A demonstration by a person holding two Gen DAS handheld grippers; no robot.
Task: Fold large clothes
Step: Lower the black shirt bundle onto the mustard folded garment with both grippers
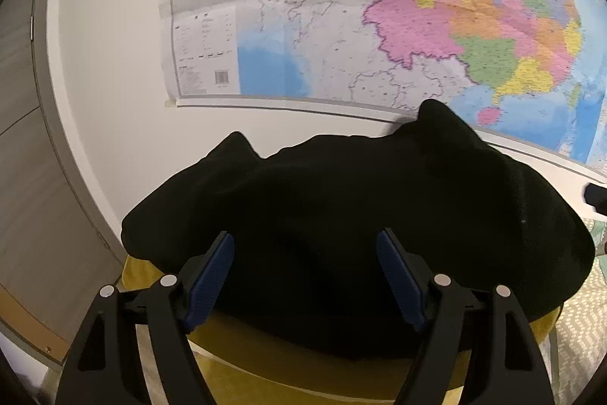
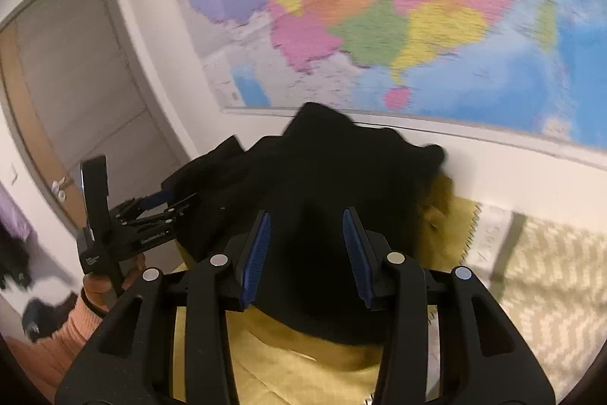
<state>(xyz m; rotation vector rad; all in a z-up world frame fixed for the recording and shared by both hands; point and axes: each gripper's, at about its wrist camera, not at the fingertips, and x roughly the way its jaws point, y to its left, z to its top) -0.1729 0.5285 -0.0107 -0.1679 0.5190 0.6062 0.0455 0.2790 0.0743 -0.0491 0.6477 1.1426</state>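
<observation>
A large black garment lies bunched in a heap on a yellow cloth, close to the wall. My left gripper is open, its blue pads wide apart just above the heap's near edge, and neither pad presses the cloth. In the right wrist view the same black garment rises to a peak against the wall. My right gripper is open about half way, with black cloth showing in the gap but clear of both pads. The left gripper appears there at the left, held by a hand in an orange sleeve.
A big coloured map hangs on the white wall just behind the heap. A grey door stands at the left. A pale patterned bedspread lies to the right of the yellow cloth. Dark items lie on the floor at far left.
</observation>
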